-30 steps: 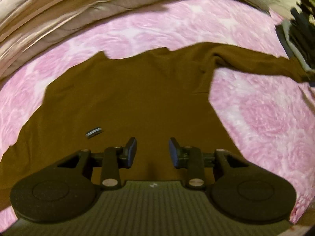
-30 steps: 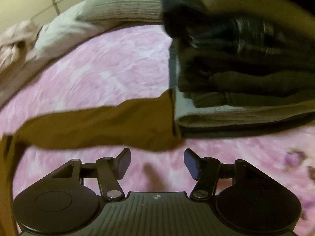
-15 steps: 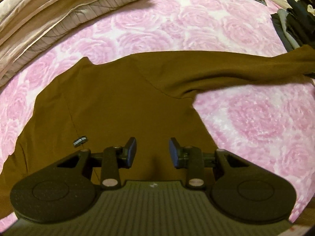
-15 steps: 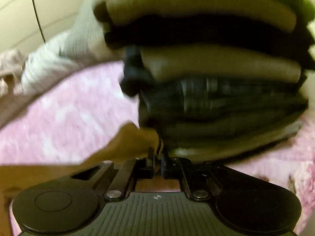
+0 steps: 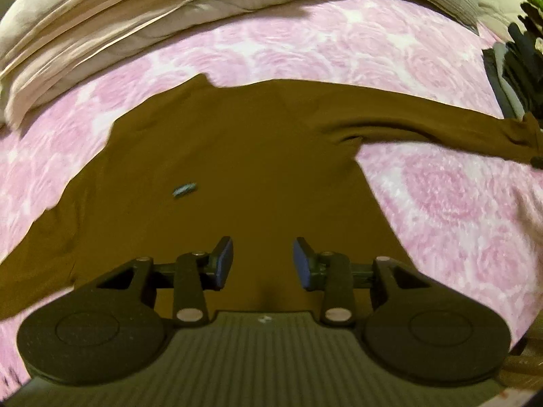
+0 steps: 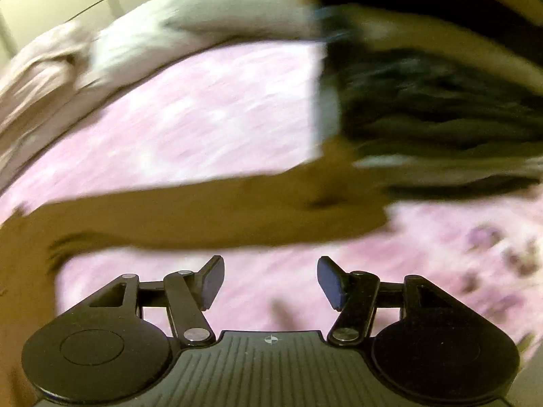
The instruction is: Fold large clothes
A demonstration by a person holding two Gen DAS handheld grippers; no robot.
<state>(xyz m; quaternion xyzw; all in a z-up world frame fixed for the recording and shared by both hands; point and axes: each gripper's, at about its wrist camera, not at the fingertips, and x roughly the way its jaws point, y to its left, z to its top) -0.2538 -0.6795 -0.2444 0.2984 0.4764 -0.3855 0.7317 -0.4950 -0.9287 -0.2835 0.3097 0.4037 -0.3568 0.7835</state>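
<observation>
A pink rose-patterned bed (image 5: 339, 51) lies below the tongs. A brown garment (image 5: 220, 156) lies spread on it beneath the left tongs. Beyond the right tongs sits a stack of folded clothes (image 6: 441, 108).

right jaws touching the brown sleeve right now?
Apart. The right wrist view shows the right gripper open, jaws just reopened, with pink bedsheet between its pads and the brown sleeve lying beyond.

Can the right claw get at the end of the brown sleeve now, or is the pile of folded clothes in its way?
Probably yes. The right claw is open and empty, the sleeve end lies just ahead on the pink bedspread, and the folded pile sits behind it, not between.
</observation>
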